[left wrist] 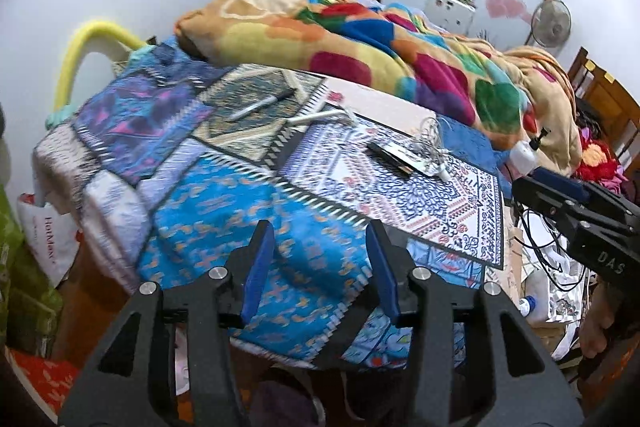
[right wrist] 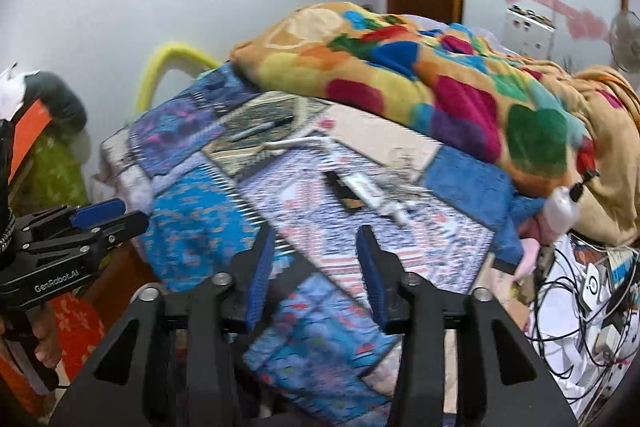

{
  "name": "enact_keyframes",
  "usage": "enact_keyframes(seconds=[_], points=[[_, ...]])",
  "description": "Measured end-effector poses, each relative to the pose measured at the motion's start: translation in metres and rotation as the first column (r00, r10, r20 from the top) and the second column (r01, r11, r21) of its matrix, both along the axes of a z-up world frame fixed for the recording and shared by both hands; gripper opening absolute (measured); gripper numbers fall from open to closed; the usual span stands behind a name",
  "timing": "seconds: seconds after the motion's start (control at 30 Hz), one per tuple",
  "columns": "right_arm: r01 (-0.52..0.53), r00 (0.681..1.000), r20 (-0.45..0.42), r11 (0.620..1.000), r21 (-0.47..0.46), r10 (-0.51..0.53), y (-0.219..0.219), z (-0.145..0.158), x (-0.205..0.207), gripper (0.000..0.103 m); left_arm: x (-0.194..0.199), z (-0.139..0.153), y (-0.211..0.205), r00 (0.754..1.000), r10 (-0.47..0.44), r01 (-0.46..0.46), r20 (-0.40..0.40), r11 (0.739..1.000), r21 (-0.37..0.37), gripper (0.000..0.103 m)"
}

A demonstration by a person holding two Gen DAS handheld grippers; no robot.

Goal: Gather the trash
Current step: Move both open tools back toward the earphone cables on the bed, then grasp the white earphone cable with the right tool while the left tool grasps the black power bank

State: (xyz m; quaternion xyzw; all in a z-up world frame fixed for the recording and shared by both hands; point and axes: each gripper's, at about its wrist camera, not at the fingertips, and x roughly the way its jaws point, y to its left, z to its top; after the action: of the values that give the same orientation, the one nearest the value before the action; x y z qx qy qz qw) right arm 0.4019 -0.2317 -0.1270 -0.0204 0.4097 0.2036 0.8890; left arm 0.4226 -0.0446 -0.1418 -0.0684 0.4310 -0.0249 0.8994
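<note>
I was at the approach stage of collecting trash: nothing was yet in either grip. My left gripper hung over the near corner of the bed, its jaws standing apart with only the blue patchwork cover showing between them. My right gripper was in the same condition, jaws parted and empty, and both views were smeared, the right one more so.

The likely trash lay ahead of both pairs of jaws, well apart from them. A flat dark wrapper sat on the patterned cloth just beyond and to the right of my left jaws, touching a tangle of thin white cord. Further ahead, to the left, lay a pen and a white tube-like scrap; what that was I could not tell. The bright blanket was heaped behind them.

As I judged it, the next move called for carrying one pair of jaws forward over the wrapper, lowering them astride its narrow width, and closing without snagging the cord.
</note>
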Motion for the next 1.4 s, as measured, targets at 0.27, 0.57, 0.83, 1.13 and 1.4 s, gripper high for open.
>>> enact_keyframes(seconds=[0.27, 0.57, 0.83, 1.13, 1.4], points=[[0.091, 0.996, -0.031, 0.995, 0.034, -0.09, -0.04, -0.025, 0.048, 0.073, 0.055, -0.031, -0.032, 0.997, -0.042, 0.041, -0.068, 0.999, -0.019, 0.049], [0.146, 0.981, -0.142, 0.986, 0.083, -0.133, -0.049, -0.071, 0.122, 0.073, 0.099, -0.054, -0.059, 0.991, -0.102, 0.103, -0.086, 0.995, 0.009, 0.049], [0.163, 0.966, -0.215, 0.983, 0.079, -0.143, -0.041, -0.111, 0.159, 0.073, 0.126, -0.073, -0.07, 0.988, -0.118, 0.118, -0.1, 0.993, -0.003, 0.049], [0.11, 0.978, -0.183, 0.991, 0.075, -0.095, -0.037, -0.119, 0.157, 0.017, 0.144, -0.083, -0.086, 0.988, -0.124, 0.124, -0.088, 0.992, -0.01, 0.049], [0.137, 0.987, -0.091, 0.987, 0.088, -0.129, -0.054, -0.093, 0.147, 0.006, 0.162, -0.097, -0.101, 0.986, -0.108, 0.103, -0.129, 0.994, -0.048, 0.049]])
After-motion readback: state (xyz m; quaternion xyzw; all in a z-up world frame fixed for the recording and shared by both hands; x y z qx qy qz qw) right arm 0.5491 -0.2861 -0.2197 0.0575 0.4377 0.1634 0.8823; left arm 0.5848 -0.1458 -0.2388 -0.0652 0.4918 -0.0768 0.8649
